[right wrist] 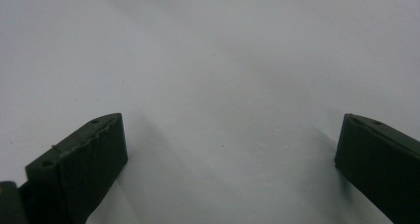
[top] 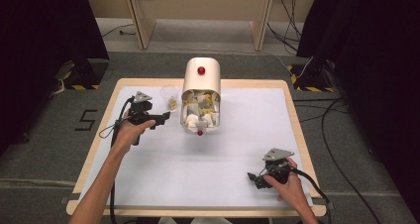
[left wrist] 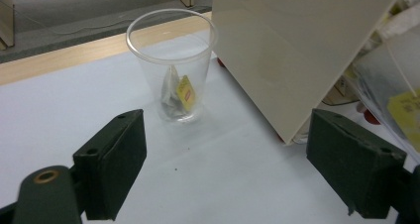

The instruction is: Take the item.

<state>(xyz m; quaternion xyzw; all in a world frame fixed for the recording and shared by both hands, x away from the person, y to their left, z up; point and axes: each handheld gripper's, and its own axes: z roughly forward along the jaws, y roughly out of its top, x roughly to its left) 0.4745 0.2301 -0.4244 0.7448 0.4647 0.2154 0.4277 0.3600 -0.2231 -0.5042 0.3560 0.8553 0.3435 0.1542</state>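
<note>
Clear plastic cup [left wrist: 171, 65] just ahead of the left gripper [left wrist: 225, 159], slightly left of its centre line, upright on the white table [top: 223, 154], one tea bag [left wrist: 177, 92] inside. Cream dispenser box [left wrist: 292, 50] ahead to the right, beside the cup. Probably light, thin-walled, easily crushed or tipped; best taken gently across the lower wall. Jaws spread wide, holding nothing. Right gripper [right wrist: 230, 169] likewise wide open, empty, over bare table.

my clear, glossy plastic cup [left wrist: 171, 60] holds a paper tea bag with a yellow tag [left wrist: 181, 92]. beside it, the cream box's smooth panel [left wrist: 292, 45] has a soft sheen. the white table sheet [top: 223, 159] looks matt, edged in pale wood [top: 297, 120]. my left gripper's [left wrist: 225, 169] black jaws look matt.
</note>
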